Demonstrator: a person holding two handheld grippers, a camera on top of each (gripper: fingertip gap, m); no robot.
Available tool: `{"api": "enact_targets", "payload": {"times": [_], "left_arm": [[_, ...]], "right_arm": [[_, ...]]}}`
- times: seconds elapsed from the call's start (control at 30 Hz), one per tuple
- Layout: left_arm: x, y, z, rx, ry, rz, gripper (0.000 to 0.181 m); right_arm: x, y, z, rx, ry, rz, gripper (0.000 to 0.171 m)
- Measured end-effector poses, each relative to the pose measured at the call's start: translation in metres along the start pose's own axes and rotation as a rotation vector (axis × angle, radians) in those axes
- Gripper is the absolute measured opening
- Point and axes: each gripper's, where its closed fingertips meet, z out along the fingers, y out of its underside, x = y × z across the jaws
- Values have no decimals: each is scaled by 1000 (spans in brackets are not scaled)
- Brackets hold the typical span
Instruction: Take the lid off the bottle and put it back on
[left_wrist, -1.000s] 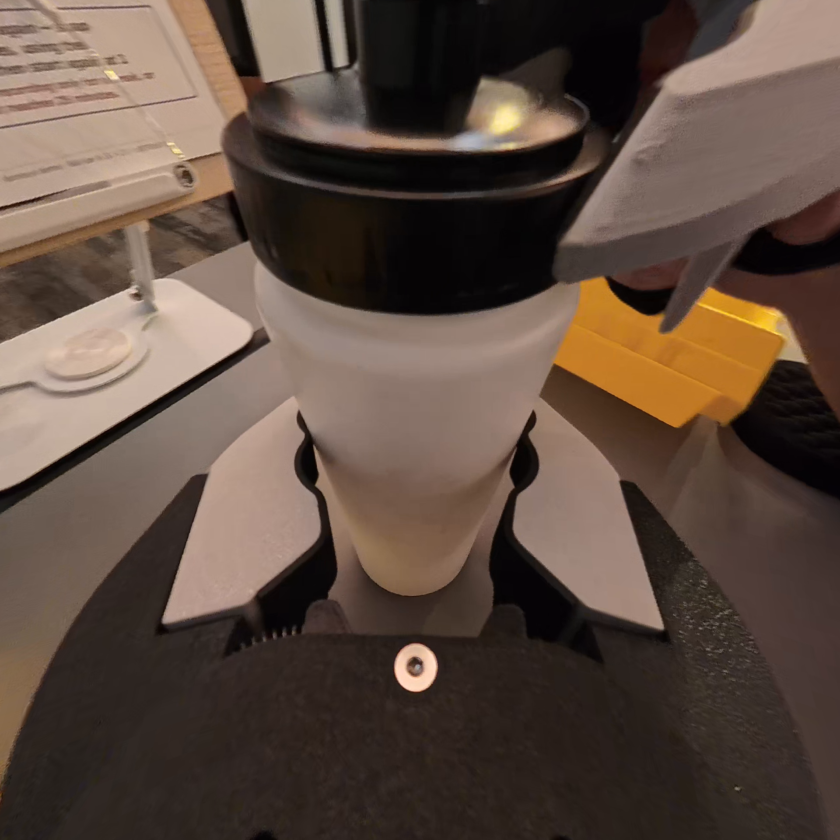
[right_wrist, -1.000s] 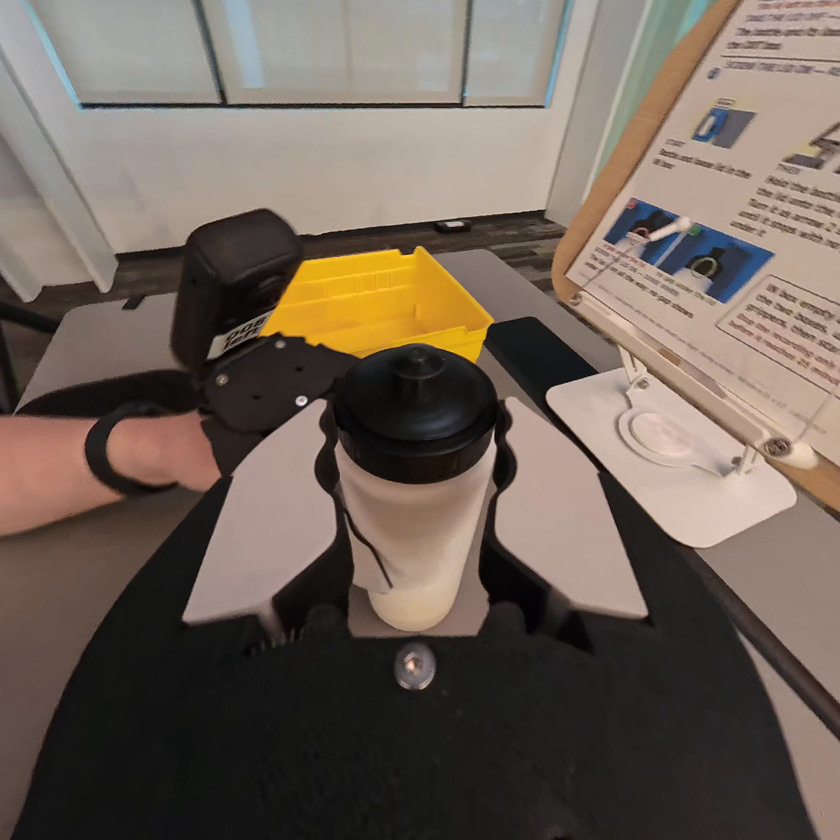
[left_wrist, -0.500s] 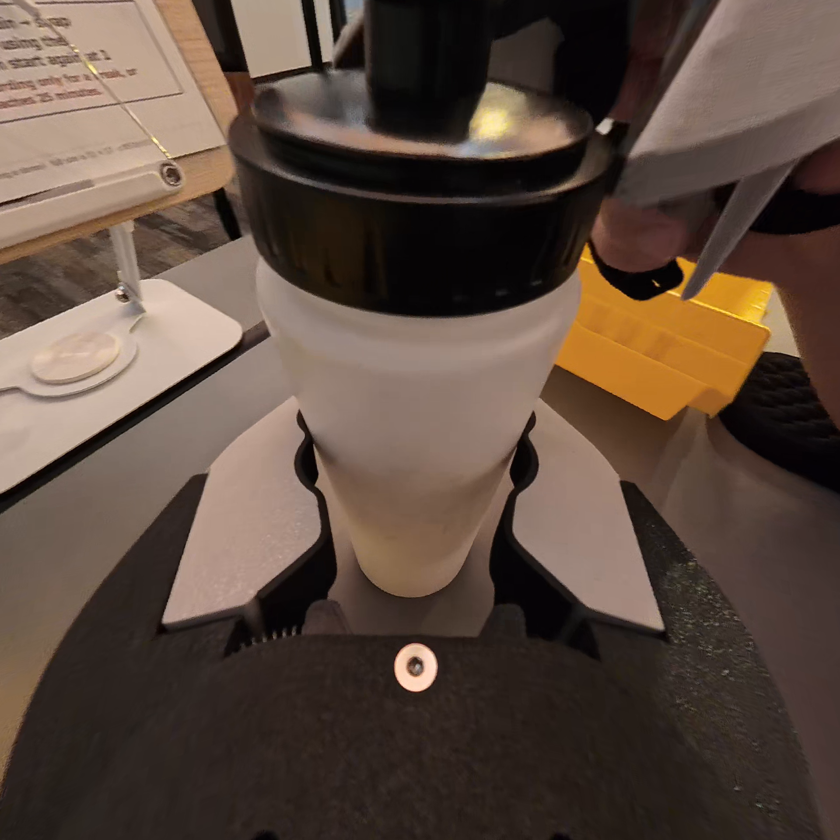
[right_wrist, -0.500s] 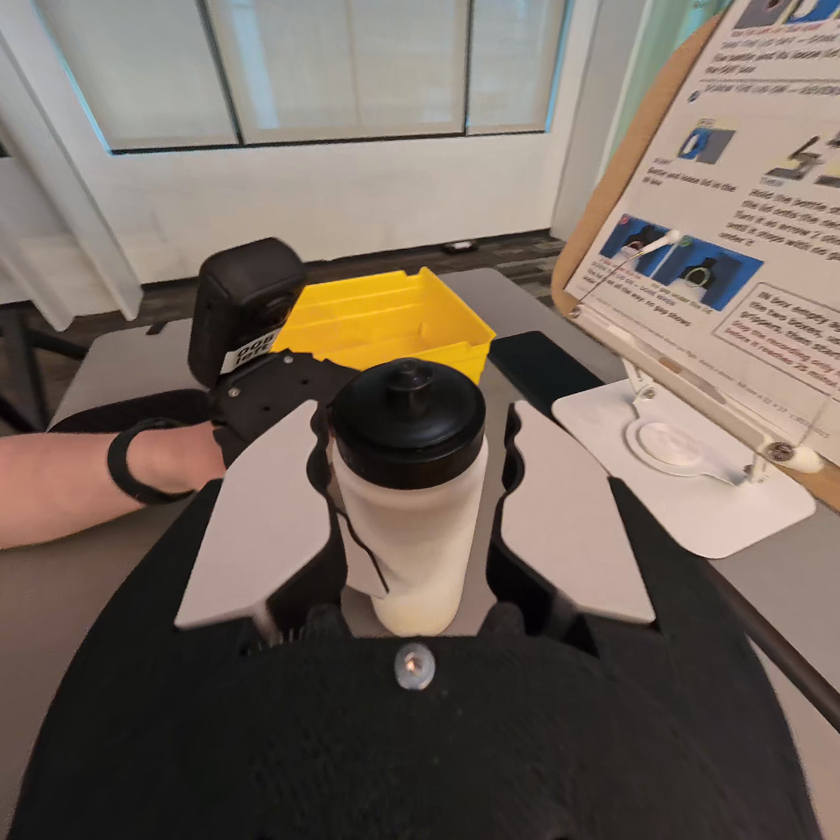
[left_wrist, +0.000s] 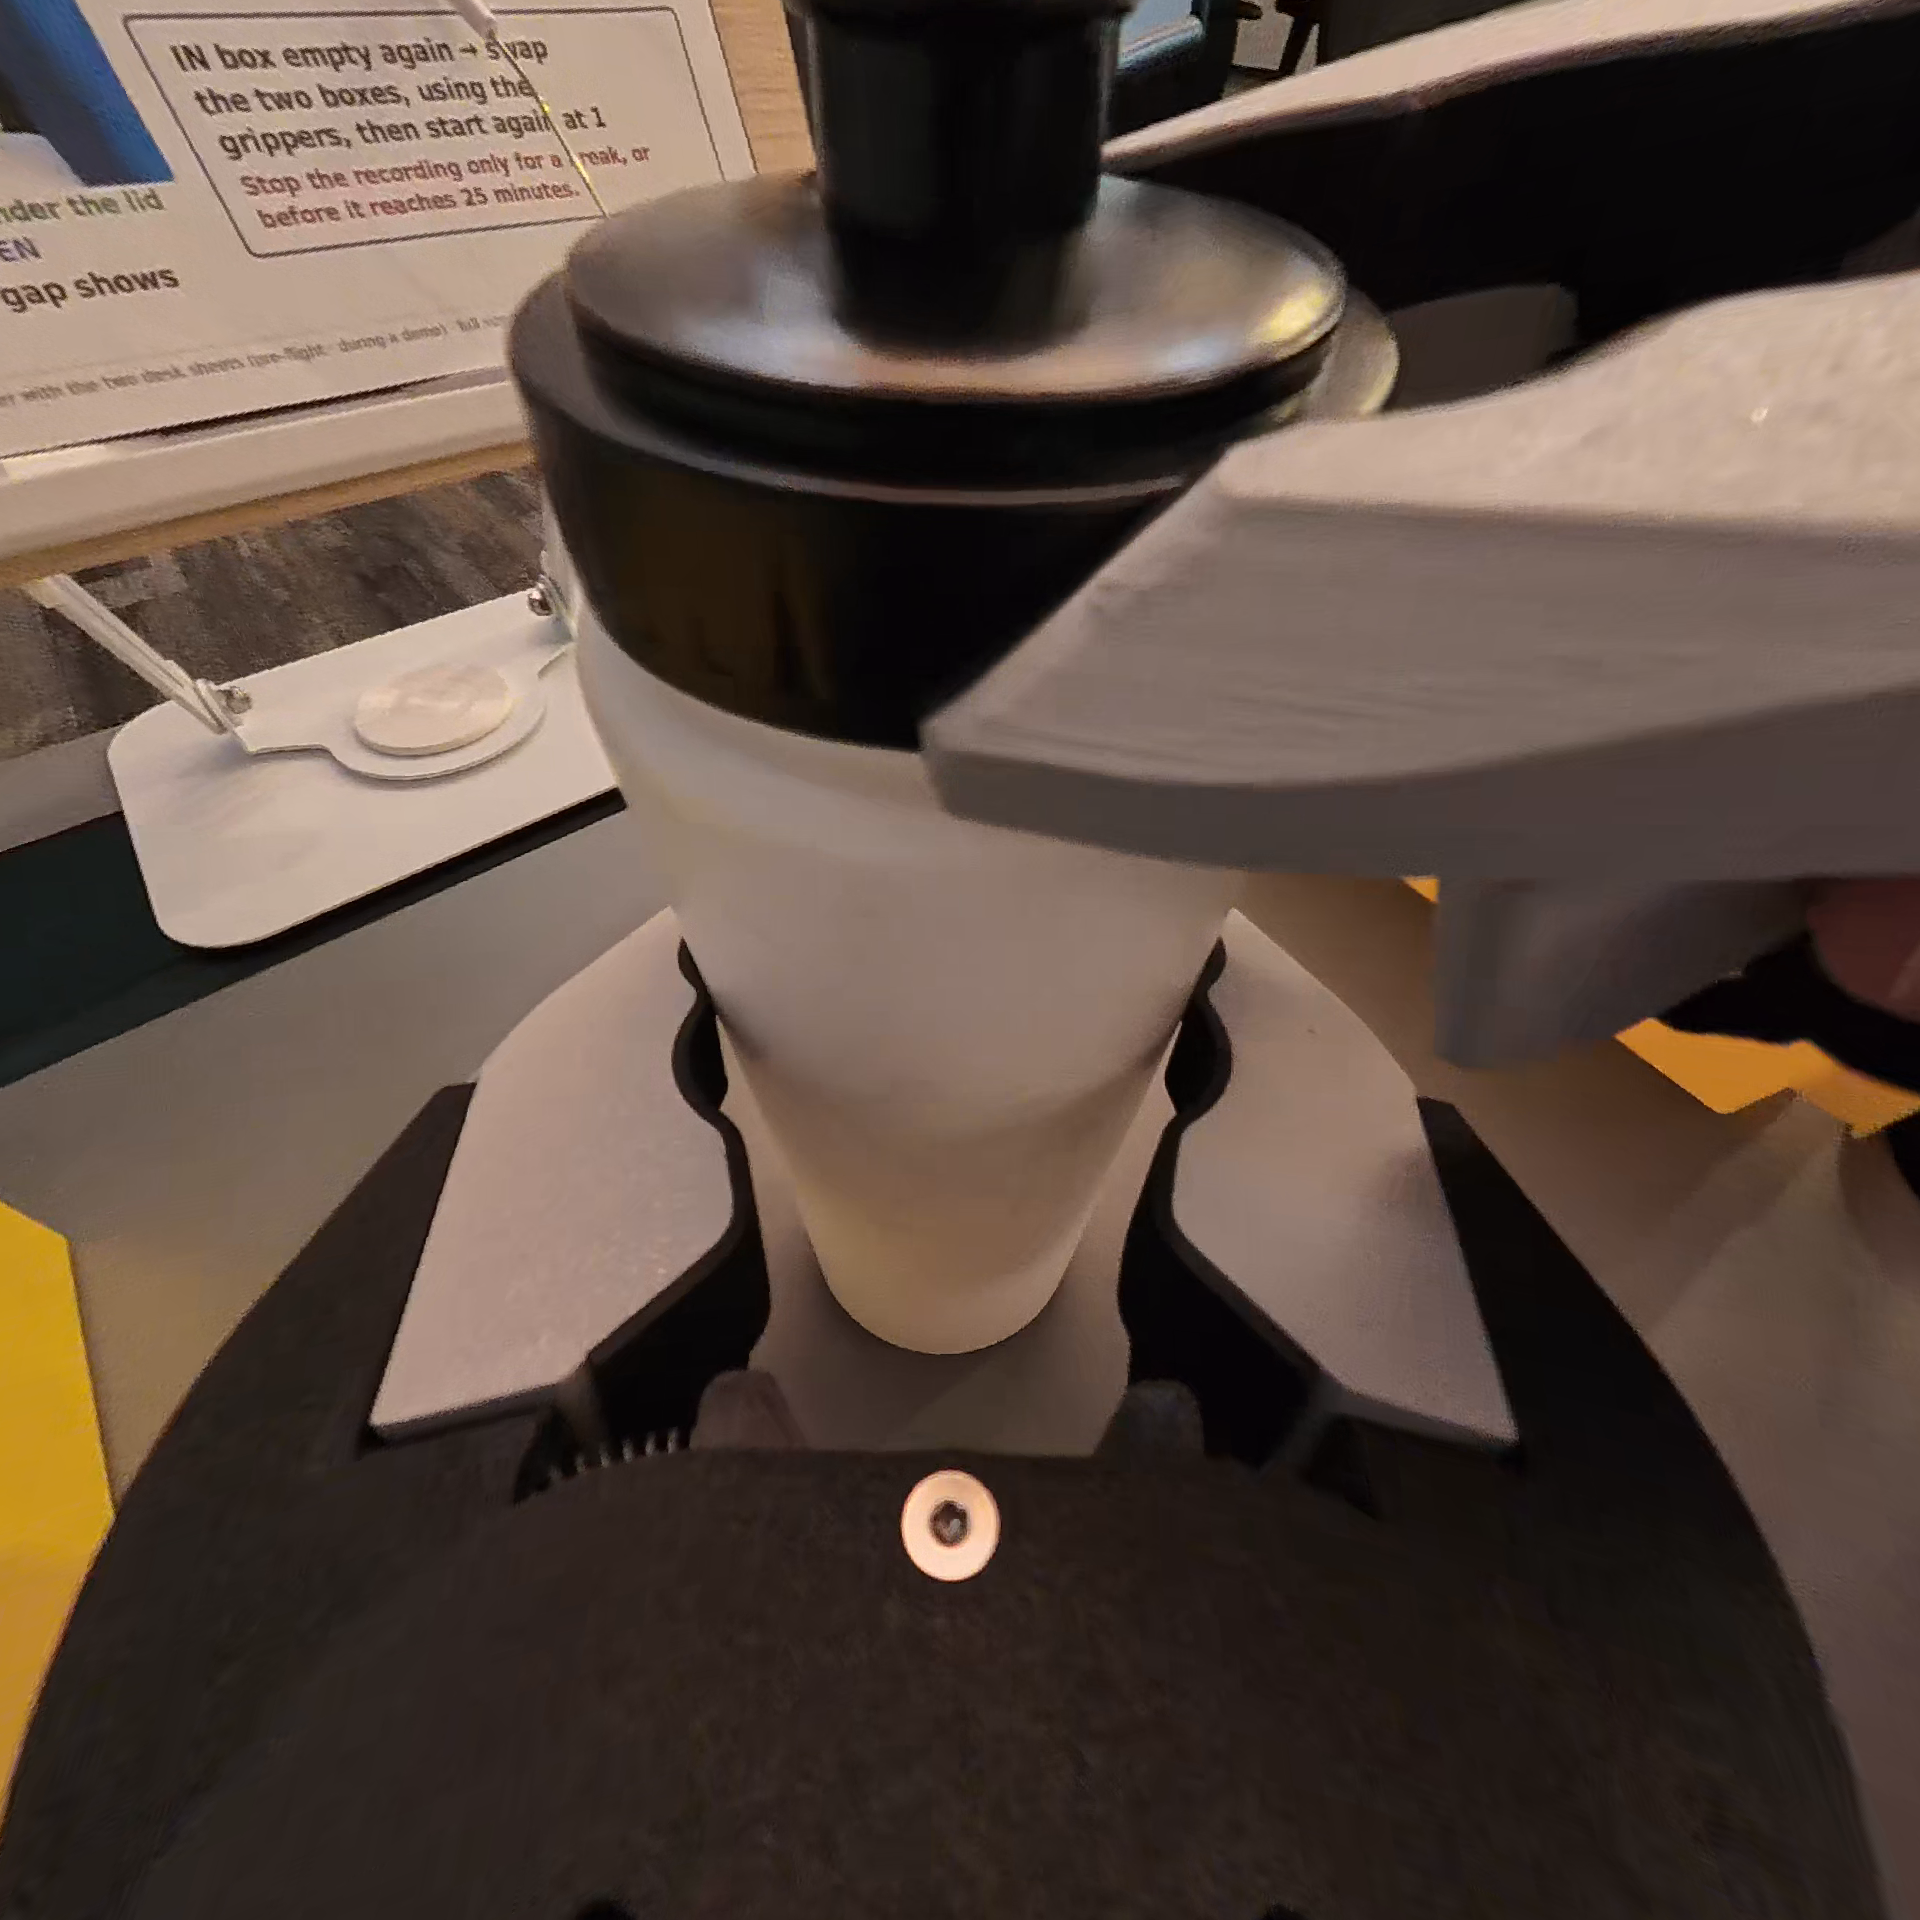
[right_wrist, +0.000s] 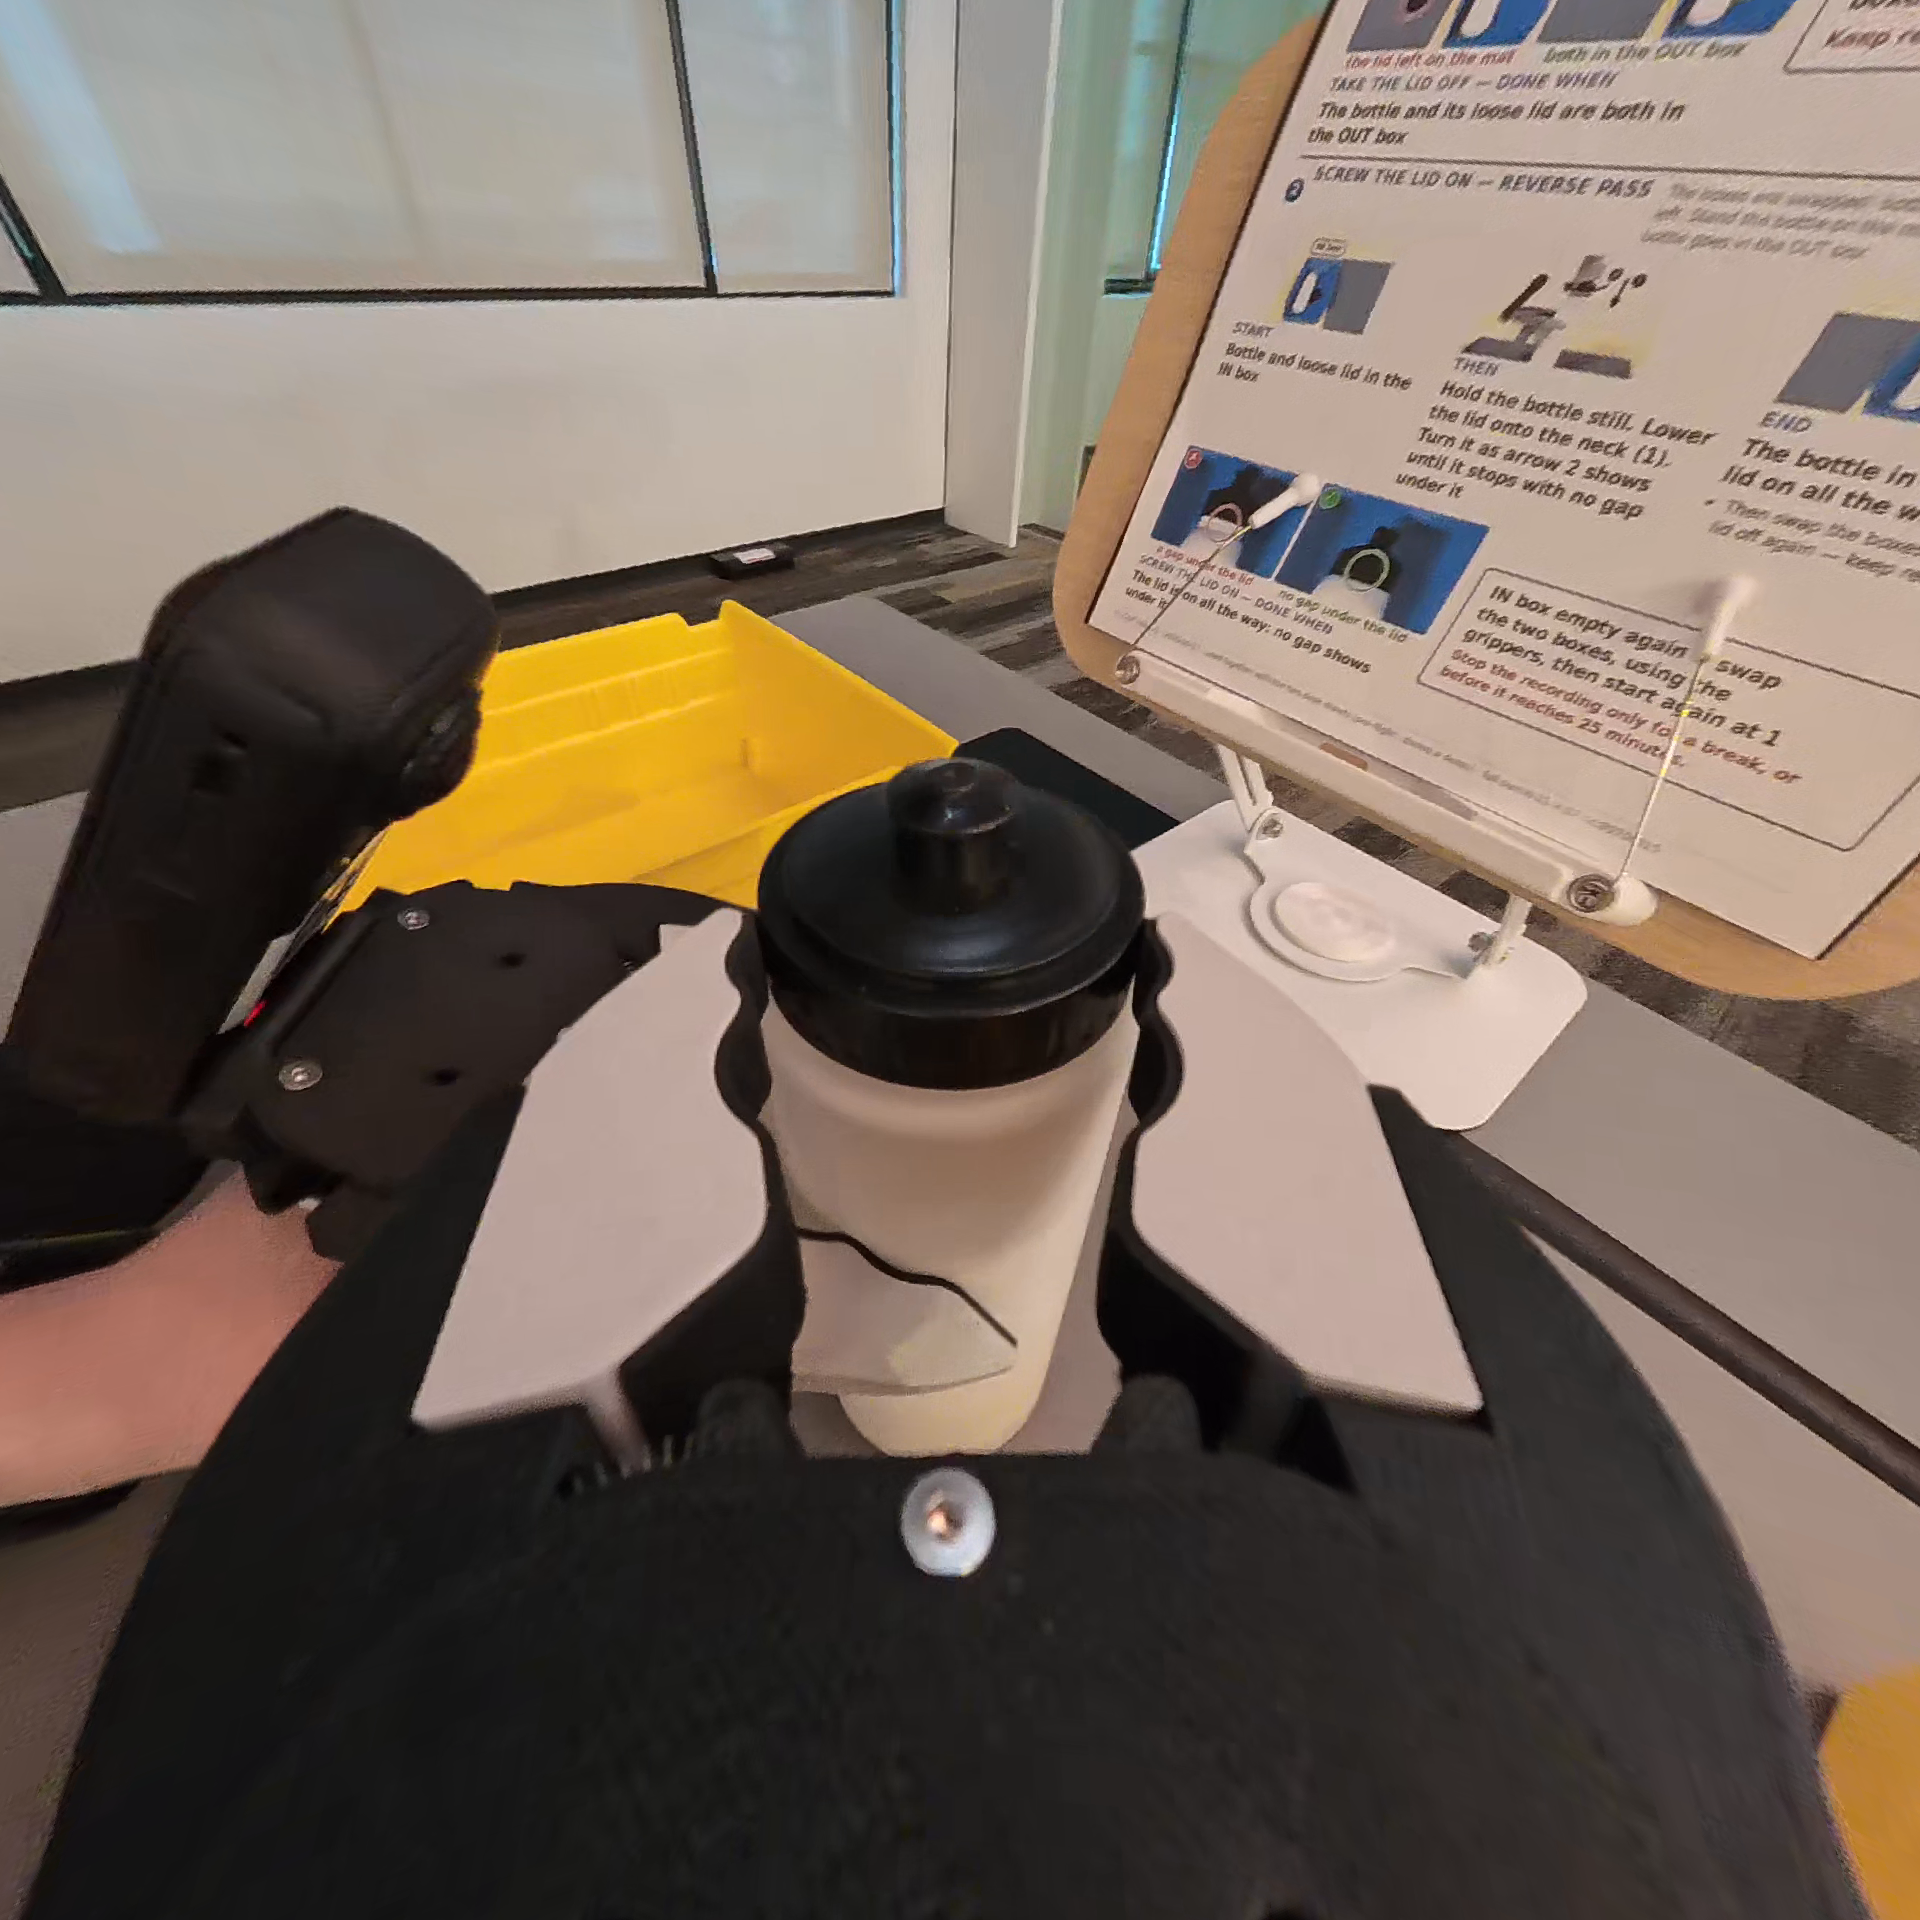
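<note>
The left gripper (left_wrist: 951, 1049) clamps the white bottle (left_wrist: 935, 1039) at frame centre. The right gripper (right_wrist: 948, 1029) closes around the black lid (right_wrist: 945, 935). Judgement: twist squarely, keeping the body steady and upright.

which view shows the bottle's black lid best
The right wrist view: the whole lid shows from above, spout included. In the left wrist view the lid is blurred, cropped at the top and partly hidden by a grey finger.

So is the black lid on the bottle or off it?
On. The black lid sits on top of the white bottle, its rim against the bottle's shoulder. Whether it is screwed tight, the pictures cannot tell.
</note>
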Motion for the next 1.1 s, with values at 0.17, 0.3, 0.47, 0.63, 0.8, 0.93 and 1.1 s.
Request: {"api": "enact_targets", "payload": {"times": [0.17, 0.3, 0.47, 0.63, 0.8, 0.93, 1.1], "left_arm": [[10, 0, 1, 4, 135, 36, 85], [29, 0, 1, 26, 268, 75, 85], [24, -2, 1, 28, 234, 39, 85], [17, -3, 3, 55, 98, -10, 85], [14, -2, 2, 31, 110, 7, 85], [17, -1, 1, 17, 189, 23, 85], [28, 0, 0, 20, 258, 73, 85]], "right_arm": [[2, 1, -4, -51, -191, -18, 72], [-2, 4, -13, -59, -365, -26, 75], [-2, 3, -8, -44, -305, -22, 74], [3, 1, -2, -20, -42, 13, 74], [1, 0, -2, -32, -60, -15, 74], [-1, -12, -15, 12, -301, 27, 80], [-1, -10, -26, 16, -442, 11, 79]]}}
